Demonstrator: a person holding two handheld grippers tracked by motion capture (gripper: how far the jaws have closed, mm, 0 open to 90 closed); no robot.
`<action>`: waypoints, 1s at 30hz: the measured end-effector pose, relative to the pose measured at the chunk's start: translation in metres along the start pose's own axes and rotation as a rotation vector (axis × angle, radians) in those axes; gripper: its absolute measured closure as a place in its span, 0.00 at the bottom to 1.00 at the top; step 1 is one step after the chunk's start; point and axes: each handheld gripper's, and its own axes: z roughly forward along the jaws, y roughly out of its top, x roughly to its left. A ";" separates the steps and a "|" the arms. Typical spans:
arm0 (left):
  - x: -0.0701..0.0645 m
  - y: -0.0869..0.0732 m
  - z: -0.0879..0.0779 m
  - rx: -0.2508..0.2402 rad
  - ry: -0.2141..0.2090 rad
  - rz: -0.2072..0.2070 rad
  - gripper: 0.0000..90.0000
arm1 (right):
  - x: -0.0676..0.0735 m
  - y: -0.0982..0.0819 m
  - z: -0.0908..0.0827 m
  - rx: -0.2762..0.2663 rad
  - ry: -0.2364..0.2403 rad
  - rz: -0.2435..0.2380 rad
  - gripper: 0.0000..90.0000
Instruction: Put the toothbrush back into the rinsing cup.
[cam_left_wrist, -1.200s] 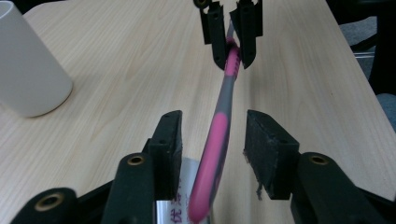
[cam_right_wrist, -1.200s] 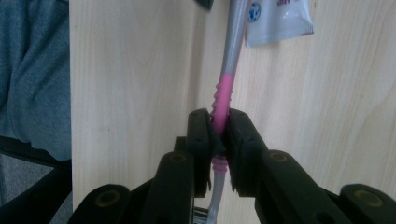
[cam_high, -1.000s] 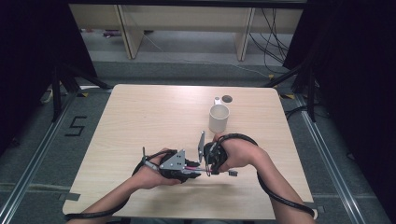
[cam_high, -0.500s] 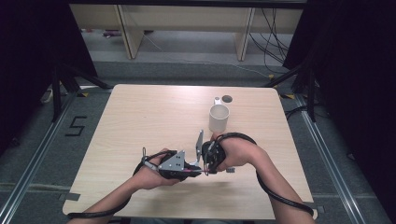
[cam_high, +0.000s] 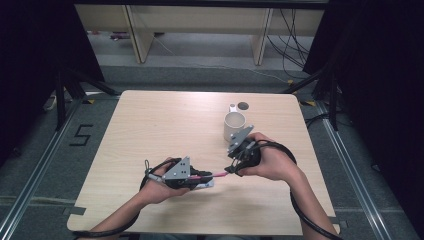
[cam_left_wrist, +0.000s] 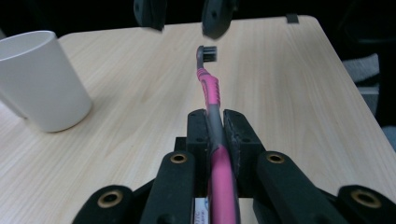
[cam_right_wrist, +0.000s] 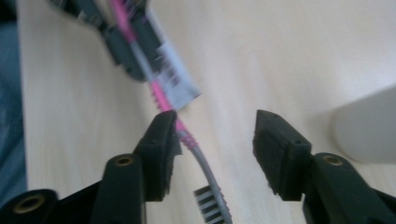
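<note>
Spread fingers (cam_right_wrist: 161, 140) flank a pink toothbrush (cam_right_wrist: 196, 154); mug (cam_right_wrist: 366, 128) nearby.

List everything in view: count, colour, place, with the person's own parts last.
toothbrush: one, pink and grey with dark bristles, its handle clamped in the left hand-held gripper, head pointing toward the right one.
mug: one, white, upright on the table beyond the right hand.
small round object: one, dark, behind the mug; too small to identify.
table: one, light wood.
left hand-held gripper: one, black, shut on the toothbrush handle.
right hand-held gripper: one, black, jaws just been opening; the toothbrush head lies between them, against the left jaw, ungripped.
hands: two, left and right, each holding a gripper.
</note>
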 end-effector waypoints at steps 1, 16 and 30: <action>0.002 0.000 -0.004 -0.018 0.043 -0.009 0.90 | -0.002 -0.007 -0.006 -0.105 -0.044 0.050 0.48; 0.010 -0.003 -0.021 -0.137 0.243 -0.078 0.90 | 0.024 -0.053 0.015 -0.591 -0.075 0.498 0.30; 0.005 -0.005 -0.019 -0.148 0.257 -0.070 0.90 | 0.013 -0.048 0.054 -0.625 0.071 0.683 0.31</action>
